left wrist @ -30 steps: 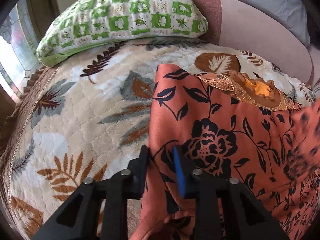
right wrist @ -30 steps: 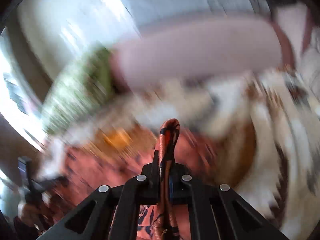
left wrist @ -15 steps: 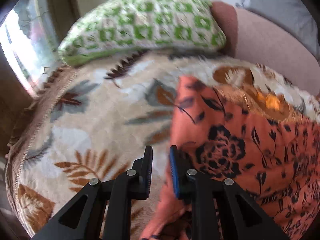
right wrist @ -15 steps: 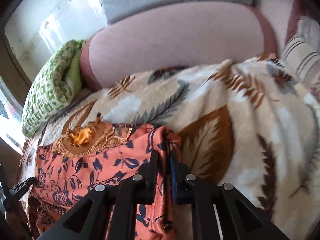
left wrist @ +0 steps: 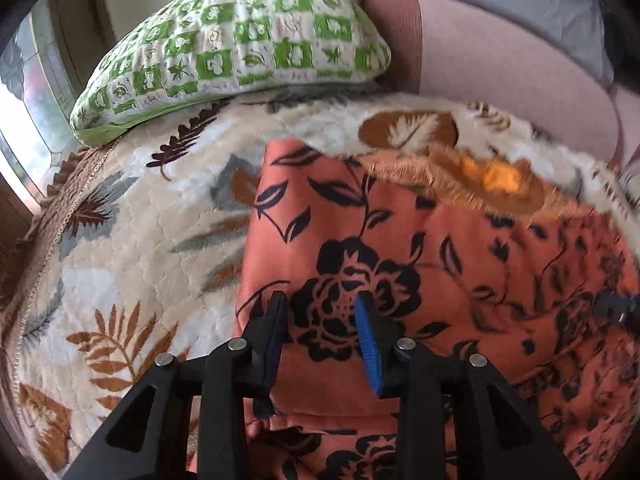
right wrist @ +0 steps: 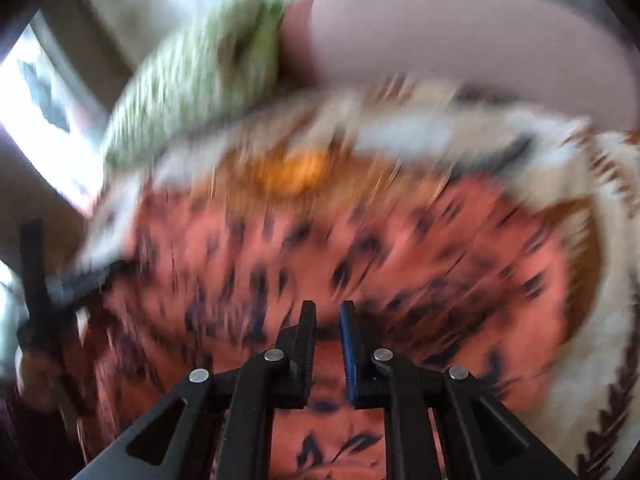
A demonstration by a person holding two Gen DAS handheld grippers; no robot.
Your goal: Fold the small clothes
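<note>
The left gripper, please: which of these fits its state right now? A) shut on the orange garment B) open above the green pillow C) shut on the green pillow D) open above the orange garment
D: the left gripper has its jaws spread, with nothing between them, over the orange garment; the pillow lies far off.
</note>
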